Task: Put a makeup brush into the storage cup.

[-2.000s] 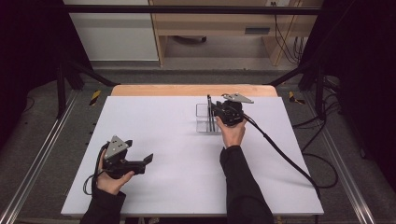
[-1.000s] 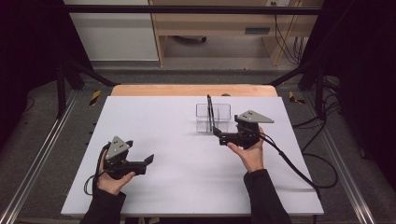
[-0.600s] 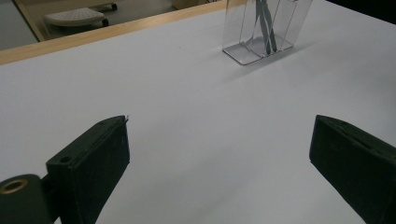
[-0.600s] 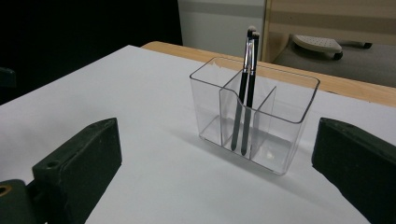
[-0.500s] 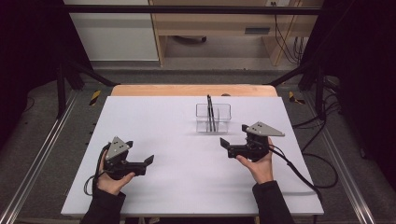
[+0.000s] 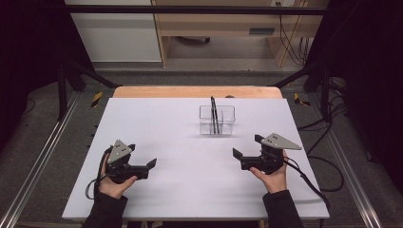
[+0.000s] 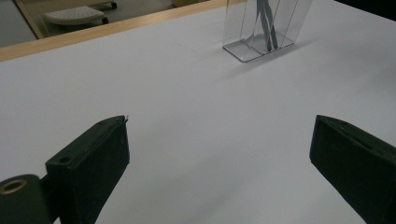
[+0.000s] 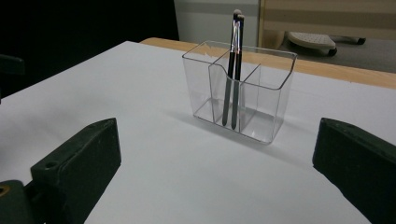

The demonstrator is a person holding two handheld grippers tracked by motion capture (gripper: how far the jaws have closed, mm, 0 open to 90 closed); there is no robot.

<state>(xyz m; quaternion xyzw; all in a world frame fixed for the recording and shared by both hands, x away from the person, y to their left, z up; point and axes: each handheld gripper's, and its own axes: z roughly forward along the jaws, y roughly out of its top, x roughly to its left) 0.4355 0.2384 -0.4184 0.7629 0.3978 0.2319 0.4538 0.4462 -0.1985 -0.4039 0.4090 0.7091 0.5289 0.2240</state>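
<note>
Now clear organizer (image 6: 217,121) with brushes (image 8: 233,70), ahead of both wide-open, empty tools (image 6: 245,152).

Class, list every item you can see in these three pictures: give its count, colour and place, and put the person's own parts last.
Organiser: one, clear plastic with compartments, far middle of the table.
Makeup brushes: two, dark handles with pale tips, standing upright together in one compartment of the organiser.
Table: one, white top with a wooden far edge.
Stool base: one, pale, on the floor beyond the table.
Cables: several, black, hanging at the far right.
Left tool: one, black with a grey plate, near left, jaws open, empty.
Right tool: one, black with a grey plate, near right, jaws open, empty.
Hands: two, dark sleeves, bottom edge.
</note>
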